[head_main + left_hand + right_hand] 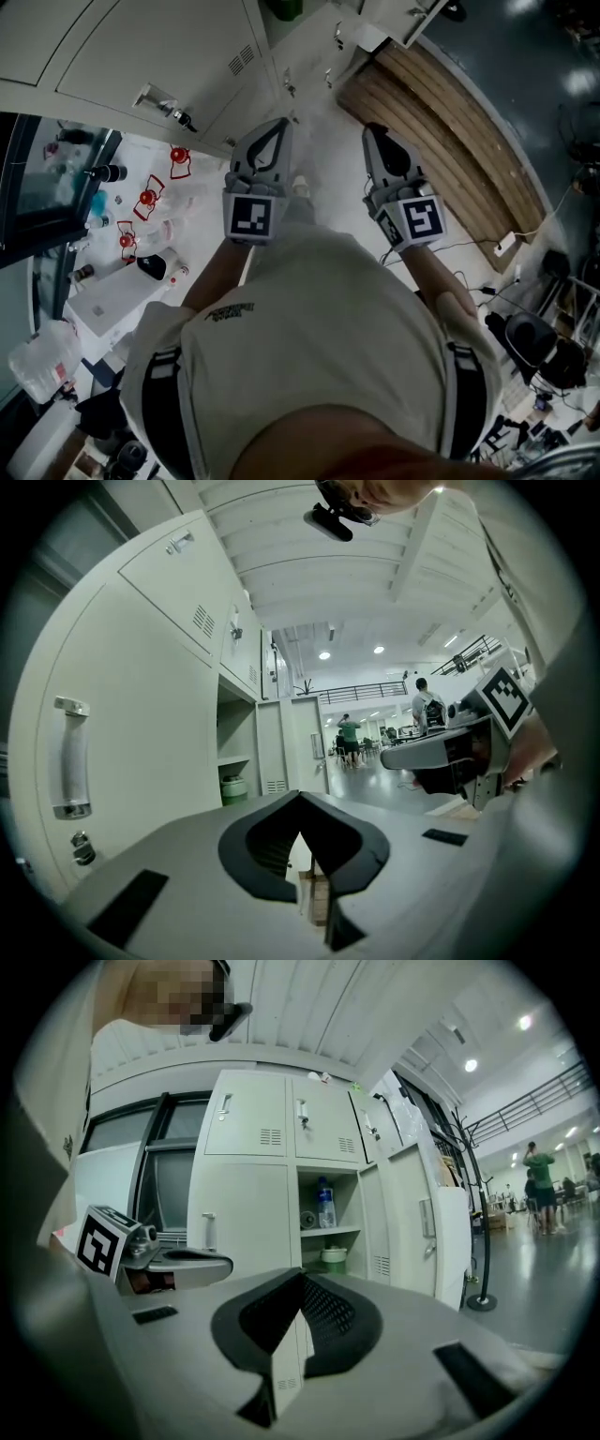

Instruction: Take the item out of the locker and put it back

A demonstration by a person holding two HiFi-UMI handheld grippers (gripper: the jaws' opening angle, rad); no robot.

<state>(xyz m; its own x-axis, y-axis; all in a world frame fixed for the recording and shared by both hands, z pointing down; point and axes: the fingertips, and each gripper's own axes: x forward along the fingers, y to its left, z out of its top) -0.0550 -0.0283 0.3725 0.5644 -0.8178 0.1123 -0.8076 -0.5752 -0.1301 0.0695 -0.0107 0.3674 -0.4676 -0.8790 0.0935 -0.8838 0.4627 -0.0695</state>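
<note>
The open locker (327, 1206) stands ahead in the right gripper view. Its upper shelf holds a clear bottle with a blue label (324, 1204) and a small dark roll (307, 1220); a green lidded container (334, 1256) sits below the shelf. The green container (234, 787) also shows in the left gripper view. My left gripper (279, 124) and right gripper (374, 129) are held side by side in front of the person, well short of the locker. The left gripper (300, 799) is shut and holds nothing, and the right gripper (300, 1277) is likewise shut with nothing between its fingers.
The locker's door (441, 1232) hangs open at its right, with a coat stand (473, 1241) beyond it. Shut lockers (141, 714) line the left. A wooden bench (450, 122) lies at the right and a cluttered white table (141, 225) at the left. People stand far off in the hall.
</note>
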